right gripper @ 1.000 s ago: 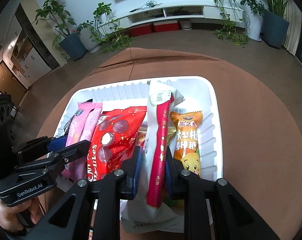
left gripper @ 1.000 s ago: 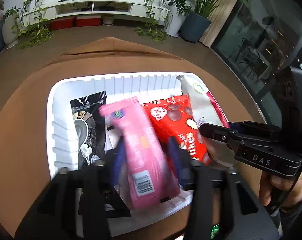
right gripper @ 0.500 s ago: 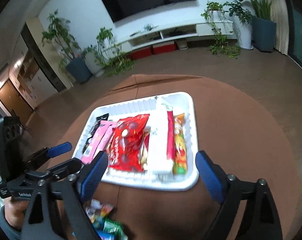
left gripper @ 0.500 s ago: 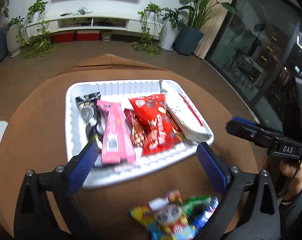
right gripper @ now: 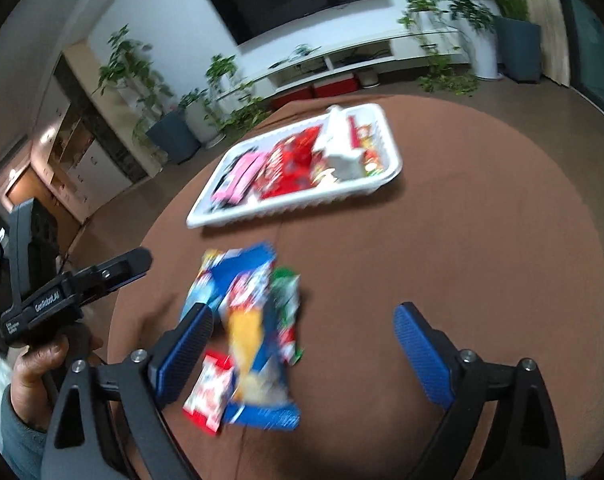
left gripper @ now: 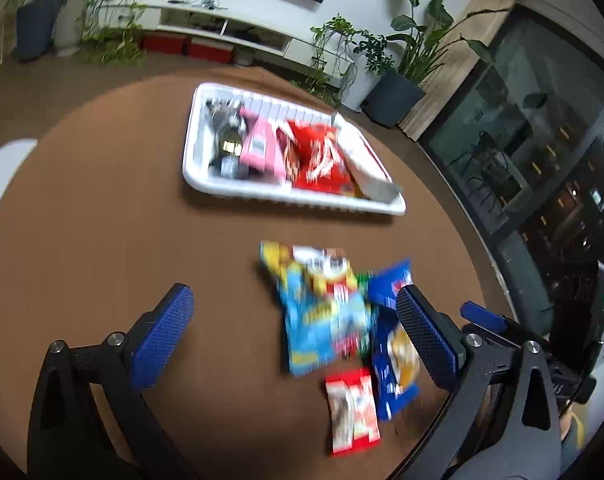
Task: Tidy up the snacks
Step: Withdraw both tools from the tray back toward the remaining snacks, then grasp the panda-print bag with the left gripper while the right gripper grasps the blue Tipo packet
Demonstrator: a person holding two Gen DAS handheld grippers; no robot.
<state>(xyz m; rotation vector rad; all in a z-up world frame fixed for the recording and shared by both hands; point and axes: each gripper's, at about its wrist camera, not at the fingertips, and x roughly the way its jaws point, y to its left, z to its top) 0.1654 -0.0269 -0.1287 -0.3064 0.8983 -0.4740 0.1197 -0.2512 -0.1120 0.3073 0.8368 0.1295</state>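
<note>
Several loose snacks (left gripper: 333,312) near right claw (right gripper: 305,344)

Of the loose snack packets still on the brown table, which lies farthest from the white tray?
The small red-and-white packet, at the pile's near end; the blue and light-blue packets lie closer to the tray.

Only one legible mark: "GenRobot.AI" in white on the black body of the left gripper (right gripper: 114,276); snack packet (right gripper: 254,344) printing too blurred to read.
</note>
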